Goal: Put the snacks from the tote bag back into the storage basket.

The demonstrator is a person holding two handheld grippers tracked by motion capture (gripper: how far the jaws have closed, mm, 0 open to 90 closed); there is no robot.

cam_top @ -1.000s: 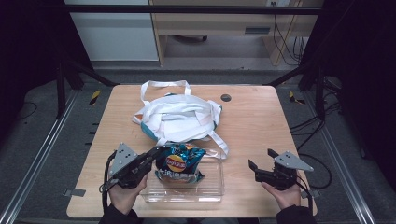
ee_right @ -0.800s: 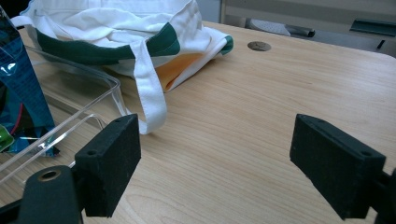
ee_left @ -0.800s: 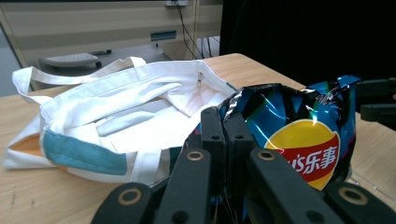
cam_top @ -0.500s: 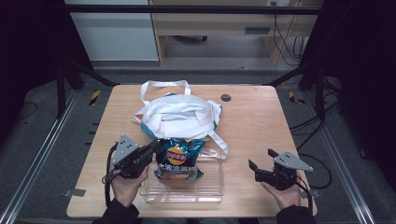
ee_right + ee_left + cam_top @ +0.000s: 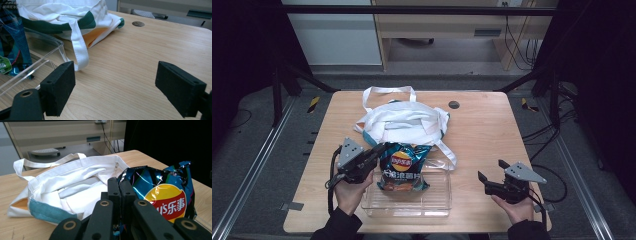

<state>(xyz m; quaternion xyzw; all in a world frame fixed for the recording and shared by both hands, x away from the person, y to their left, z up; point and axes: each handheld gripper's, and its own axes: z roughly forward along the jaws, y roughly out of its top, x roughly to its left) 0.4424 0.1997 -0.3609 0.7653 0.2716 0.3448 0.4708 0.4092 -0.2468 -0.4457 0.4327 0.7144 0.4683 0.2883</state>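
Gripping the blue foil crisp bag [image 5: 401,167] by its upper left edge, the left gripper [image 5: 374,152] holds it over the clear plastic tray [image 5: 434,205].

In the left gripper view the black jaws sit pressed together on the bag's [image 5: 160,192] crinkled edge, with the white cloth tote bag [image 5: 67,187] with teal trim lying just behind on the light wooden table [image 5: 492,130]. The bag's lower end hangs inside the tray, near its left half. The right gripper [image 5: 493,176] rests well apart at the table's right side, jaws spread wide with nothing between them, above bare wood.
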